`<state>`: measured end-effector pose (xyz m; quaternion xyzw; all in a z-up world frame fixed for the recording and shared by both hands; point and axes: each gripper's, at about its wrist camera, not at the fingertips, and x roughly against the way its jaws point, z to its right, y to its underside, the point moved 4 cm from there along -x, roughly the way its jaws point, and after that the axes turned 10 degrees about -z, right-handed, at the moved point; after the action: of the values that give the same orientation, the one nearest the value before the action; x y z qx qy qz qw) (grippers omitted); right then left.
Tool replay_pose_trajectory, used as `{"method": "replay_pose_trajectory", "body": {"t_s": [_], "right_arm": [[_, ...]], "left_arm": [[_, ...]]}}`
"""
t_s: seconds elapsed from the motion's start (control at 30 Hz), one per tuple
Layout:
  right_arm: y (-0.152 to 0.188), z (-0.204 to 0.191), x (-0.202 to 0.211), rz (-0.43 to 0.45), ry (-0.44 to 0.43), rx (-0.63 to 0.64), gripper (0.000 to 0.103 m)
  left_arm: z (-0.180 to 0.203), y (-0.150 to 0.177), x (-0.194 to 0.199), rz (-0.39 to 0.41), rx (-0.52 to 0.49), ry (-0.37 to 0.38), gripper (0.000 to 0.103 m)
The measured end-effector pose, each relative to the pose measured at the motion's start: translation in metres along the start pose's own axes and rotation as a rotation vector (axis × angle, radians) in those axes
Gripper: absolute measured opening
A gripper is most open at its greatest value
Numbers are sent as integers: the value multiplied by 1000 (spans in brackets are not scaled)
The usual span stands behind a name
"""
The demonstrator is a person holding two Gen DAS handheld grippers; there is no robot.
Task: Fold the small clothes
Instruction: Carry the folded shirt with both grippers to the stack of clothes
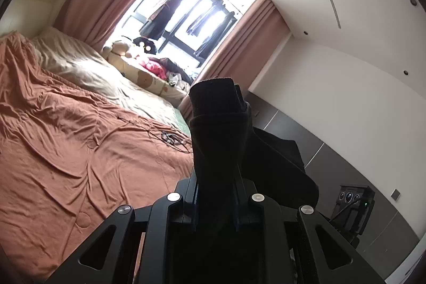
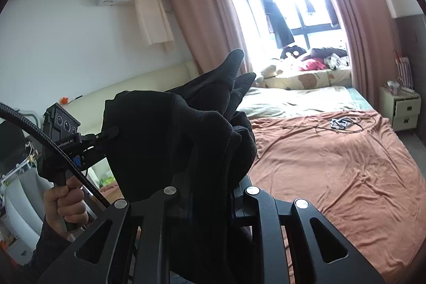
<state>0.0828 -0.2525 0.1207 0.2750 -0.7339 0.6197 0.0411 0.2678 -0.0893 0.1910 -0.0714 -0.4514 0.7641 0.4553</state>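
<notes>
Two wrist views of a bedroom, both aimed up and across a bed [image 2: 332, 164] with a rust-orange cover.

Left wrist view: left gripper [image 1: 217, 129] at lower centre, closed on a dark sock [image 1: 215, 108] that stands up between the fingers, cuff end topmost at mid-frame. More dark cloth trailing off to the right of the fingers. Bright window [image 1: 191, 9] with pink curtains in the upper middle, dark clothes hanging outside it.

Right wrist view: right gripper [image 2: 213, 151] at lower centre, clamped on bunched black cloth, the same dark sock or its pair [image 2: 186, 129] (hard to say which, all black on black). Two toe ends poking up toward the window at centre. At mid-left, the other handheld tool [image 2: 62, 135] with its cable, gripped by a hand [image 2: 65, 206] at lower left. A white bedside cabinet [image 2: 402, 108] at right edge, a tangle of cords [image 2: 342, 123] on the bed cover.

Socks held in the air between both grippers, well above the bed, not resting on anything.

Likely step: mid-fold, with the pair lifted and stretched between the two grippers. Next move probably calls for bringing one end over to the other, or lowering the bundle onto the bed to flatten it before letting go.
</notes>
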Motion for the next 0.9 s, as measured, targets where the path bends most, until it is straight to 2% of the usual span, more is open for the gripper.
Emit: {"method": "replay_pose_trajectory", "body": {"t_s": [0.27, 0.47, 0.57, 0.77, 0.9], "right_arm": [[-1, -45, 7, 30, -57, 112, 15], [-20, -48, -38, 19, -83, 153, 15], [-28, -66, -56, 27, -112, 193, 15], [-33, -88, -111, 29, -190, 234, 15], [-29, -92, -150, -8, -252, 235, 15]], "left_arm": [[12, -11, 61, 67, -53, 0, 20], [-12, -22, 99, 127, -45, 12, 20], [-33, -27, 120, 153, -33, 7, 20], [-77, -40, 165, 193, -10, -67, 20], [-104, -41, 196, 223, -16, -130, 20]]}}
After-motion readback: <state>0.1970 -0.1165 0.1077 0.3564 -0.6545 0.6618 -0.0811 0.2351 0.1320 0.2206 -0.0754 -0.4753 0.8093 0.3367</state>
